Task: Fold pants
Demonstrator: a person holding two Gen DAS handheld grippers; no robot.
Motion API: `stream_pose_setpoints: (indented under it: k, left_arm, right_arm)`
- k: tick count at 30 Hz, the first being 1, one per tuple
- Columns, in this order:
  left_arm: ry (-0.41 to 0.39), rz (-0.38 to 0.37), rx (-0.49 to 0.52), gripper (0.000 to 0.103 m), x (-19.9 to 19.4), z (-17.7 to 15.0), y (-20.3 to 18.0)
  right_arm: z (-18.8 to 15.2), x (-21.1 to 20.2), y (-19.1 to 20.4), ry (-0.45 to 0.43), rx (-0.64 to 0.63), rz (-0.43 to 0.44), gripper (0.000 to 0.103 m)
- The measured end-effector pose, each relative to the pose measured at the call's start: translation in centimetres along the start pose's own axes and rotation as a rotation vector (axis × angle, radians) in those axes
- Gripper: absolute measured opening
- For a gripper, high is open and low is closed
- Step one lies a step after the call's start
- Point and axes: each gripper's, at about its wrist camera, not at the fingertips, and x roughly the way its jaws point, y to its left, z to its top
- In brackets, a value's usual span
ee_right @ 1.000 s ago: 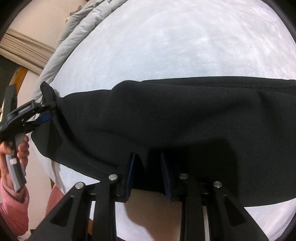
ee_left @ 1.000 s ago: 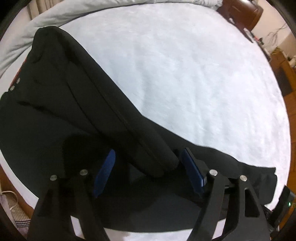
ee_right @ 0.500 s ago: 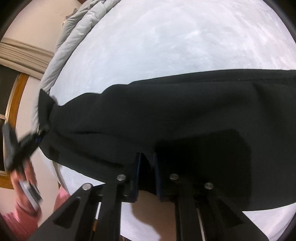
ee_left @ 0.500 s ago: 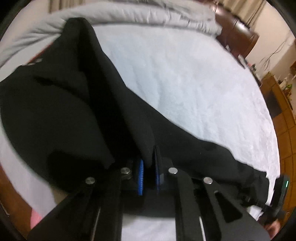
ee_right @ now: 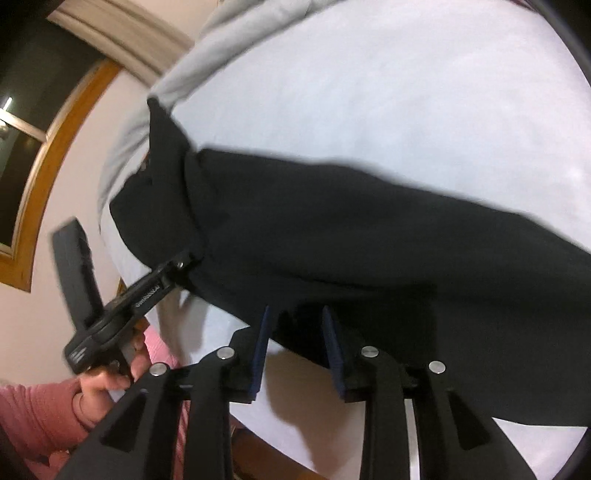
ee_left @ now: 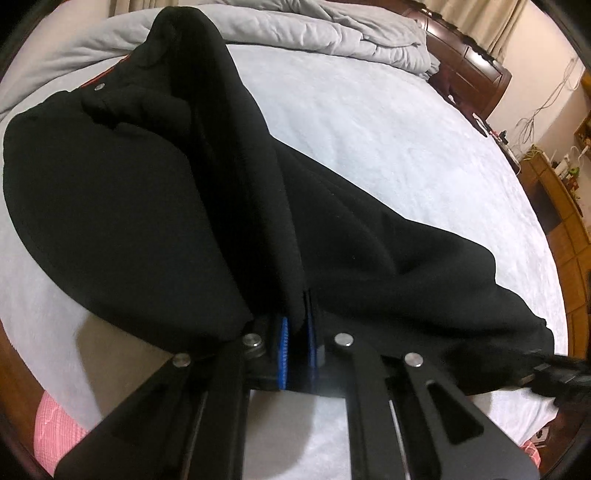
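Black pants [ee_left: 147, 221] lie across a white bed [ee_left: 406, 129], the waist end bunched and raised at the left. My left gripper [ee_left: 295, 332] is shut on a fold of the pants, its blue pads pinching the cloth. The right wrist view shows that same left gripper [ee_right: 186, 264] clamped on the pants [ee_right: 369, 240] near the bed's edge. My right gripper [ee_right: 295, 332] sits at the near hem with its jaws opening. Cloth lies between its pads, which stand apart from it.
A grey duvet [ee_left: 332, 29] is heaped along the far side of the bed. Dark wooden furniture [ee_left: 469, 55] and a cabinet [ee_left: 554, 192] stand at the right. A wood-framed window [ee_right: 37, 166] is on the left wall. A hand [ee_right: 99, 384] in a pink sleeve [ee_right: 33, 417] holds the left gripper.
The left jaws closed on a fold of the pants and drew it up and inward. The right jaws pinched the hem, then spread again as that gripper swung sideways.
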Motion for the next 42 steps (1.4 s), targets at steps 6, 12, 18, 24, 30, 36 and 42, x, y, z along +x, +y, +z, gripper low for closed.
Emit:
stream_pose_setpoints:
  k: [6,12,18,24,30,36,42]
  left_arm:
    - [0.047,-0.023,-0.008,0.023,0.5,0.2,0.6]
    - [0.066,0.061,-0.035,0.076,-1.0,6.2,2.2]
    - [0.082,0.219,0.012,0.08,0.4,13.3,1.7]
    - [0.164,0.368,0.037,0.08,3.7,18.3,2.9]
    - [0.237,0.45,0.06,0.071,5.8,20.5,4.6]
    - [0.281,0.347,-0.018,0.0,5.4,20.2,7.3]
    - [0.264,0.282,-0.062,0.088,3.3,21.2,6.9]
  right_arm:
    - [0.2,3.2,-0.9,0.047,0.041,-0.061,0.028]
    - [-0.4,3.2,-0.1,0.021,0.029,-0.104,0.028]
    - [-0.4,3.4,0.3,0.004,0.033,-0.117,0.028]
    - [-1.0,3.4,0.4,-0.002,0.034,-0.107,0.028]
    - [-1.4,3.8,0.8,-0.008,0.037,-0.096,0.028]
    - [-1.2,3.6,0.1,-0.007,0.046,-0.078,0.028]
    - [-1.1,3.6,-0.2,-0.004,0.049,-0.072,0.029]
